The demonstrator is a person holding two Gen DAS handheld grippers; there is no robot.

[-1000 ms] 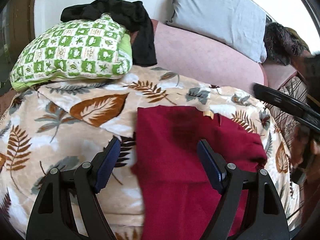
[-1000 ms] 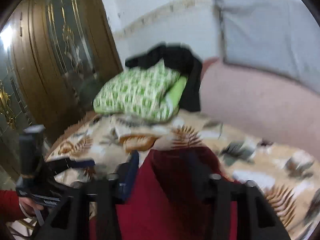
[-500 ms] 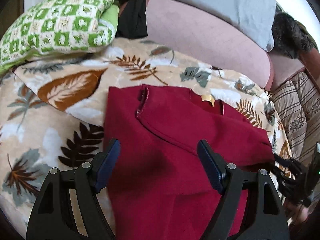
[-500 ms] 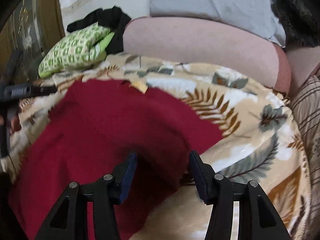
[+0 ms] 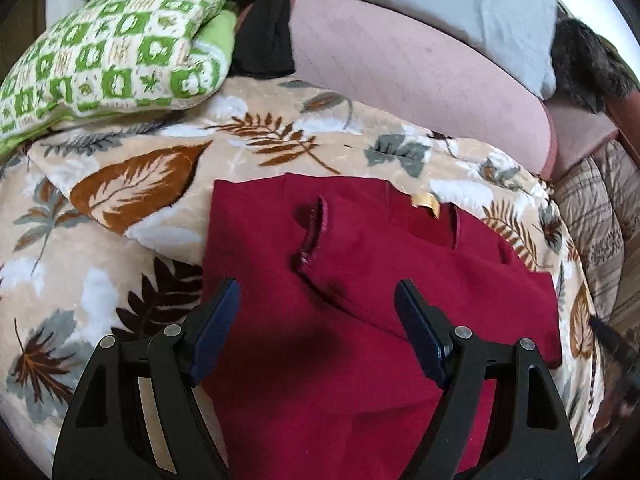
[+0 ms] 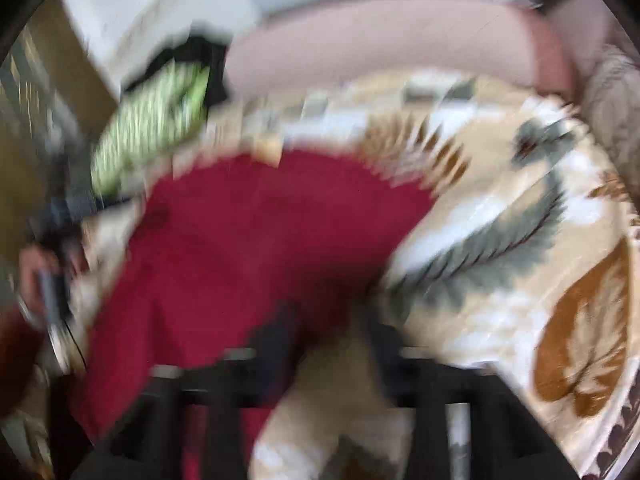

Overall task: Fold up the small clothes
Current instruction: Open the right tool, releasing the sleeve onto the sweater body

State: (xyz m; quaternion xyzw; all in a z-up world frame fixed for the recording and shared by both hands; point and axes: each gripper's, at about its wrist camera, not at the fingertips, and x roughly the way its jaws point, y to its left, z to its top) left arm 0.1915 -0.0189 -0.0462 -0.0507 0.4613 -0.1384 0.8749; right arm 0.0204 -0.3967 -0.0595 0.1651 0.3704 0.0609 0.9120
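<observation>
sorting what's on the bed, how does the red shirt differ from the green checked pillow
The red shirt is plain dark red; the green checked pillow has a green and white check print. The shirt lies flat and thin on the leaf blanket, close to the open left gripper; the pillow is plump and sits further back. Both rest on the blanket.

A bed, covered by a beige leaf-pattern blanket point(image 5: 256, 148), carries a red garment point(image 5: 320, 360) at lower centre and a green-white checked pillow point(image 5: 108, 52) at upper left.
</observation>
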